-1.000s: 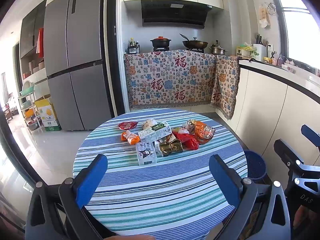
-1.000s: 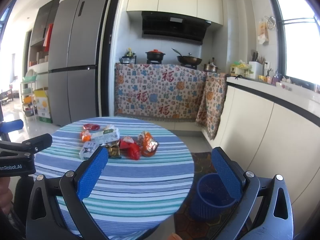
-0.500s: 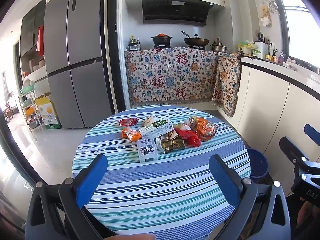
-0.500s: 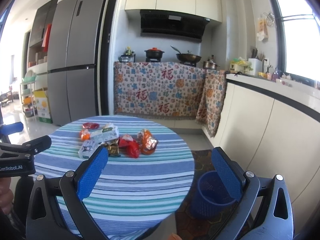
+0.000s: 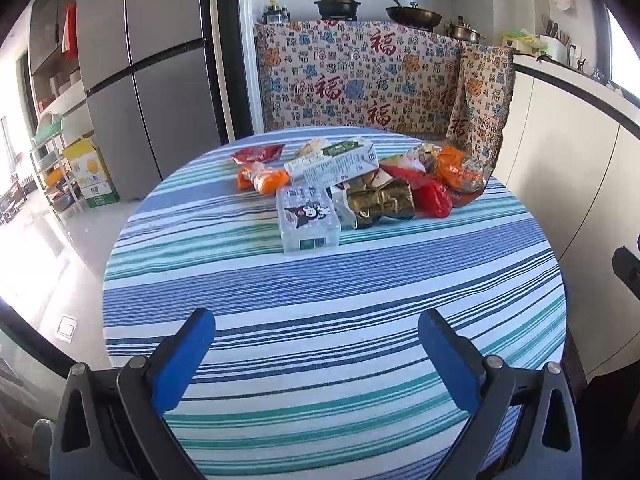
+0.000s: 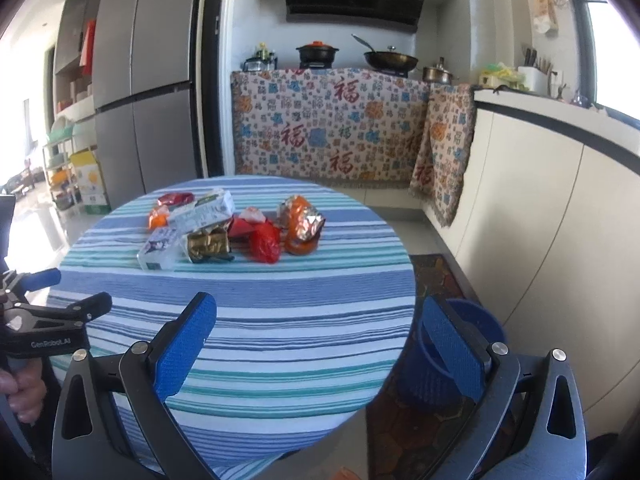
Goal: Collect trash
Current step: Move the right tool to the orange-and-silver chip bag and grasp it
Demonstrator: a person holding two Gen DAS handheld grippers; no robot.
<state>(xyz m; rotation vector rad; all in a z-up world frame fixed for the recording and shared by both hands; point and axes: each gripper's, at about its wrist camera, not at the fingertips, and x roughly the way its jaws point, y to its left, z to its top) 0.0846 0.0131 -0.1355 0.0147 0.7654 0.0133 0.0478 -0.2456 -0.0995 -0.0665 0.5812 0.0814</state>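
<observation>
A pile of trash lies on the far half of the round striped table [image 5: 320,300]: a clear tissue pack [image 5: 307,218] with a cartoon face, a white carton [image 5: 334,163], a gold foil wrapper [image 5: 380,202], a red bag [image 5: 430,196], an orange foil bag [image 5: 460,174] and small orange and red wrappers [image 5: 262,178]. The pile also shows in the right wrist view [image 6: 236,232]. My left gripper [image 5: 316,356] is open and empty over the near table edge. My right gripper [image 6: 318,344] is open and empty at the table's right edge.
A blue waste basket [image 6: 452,356] stands on a floor mat right of the table, partly behind my right finger. White counter cabinets [image 6: 540,240] run along the right. A grey fridge [image 5: 148,80] and a cloth-covered stove counter [image 5: 360,88] stand behind.
Both grippers have moved forward toward the table and tilted down; the trash pile looks closer and larger. Both stay open and empty.
</observation>
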